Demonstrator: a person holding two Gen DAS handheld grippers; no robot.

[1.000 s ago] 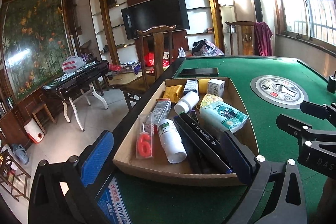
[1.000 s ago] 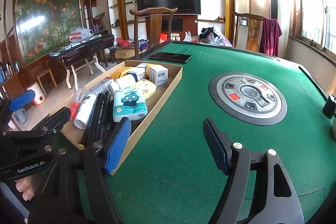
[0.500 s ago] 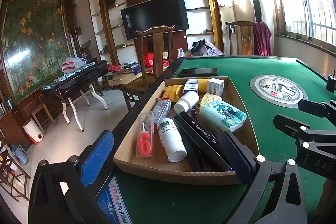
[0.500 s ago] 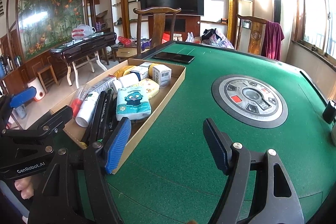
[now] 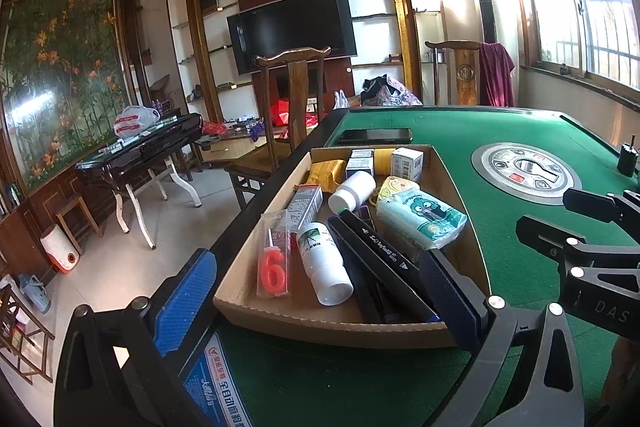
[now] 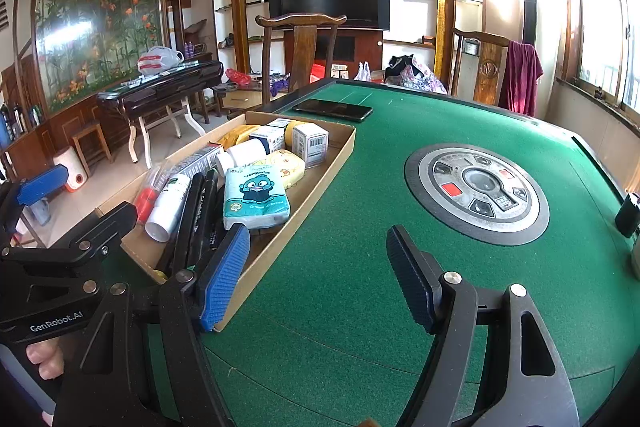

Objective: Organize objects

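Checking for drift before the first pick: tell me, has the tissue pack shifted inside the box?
No. The tissue pack lies against the same yellow pouch and box wall.

Left gripper (image 5: 320,291) fingers wide apart, empty; right gripper (image 6: 316,275) likewise, angled downward.

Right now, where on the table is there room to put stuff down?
Bare green felt lies between the cardboard tray and the round metal panel, and behind the panel too. The tray itself is packed full.
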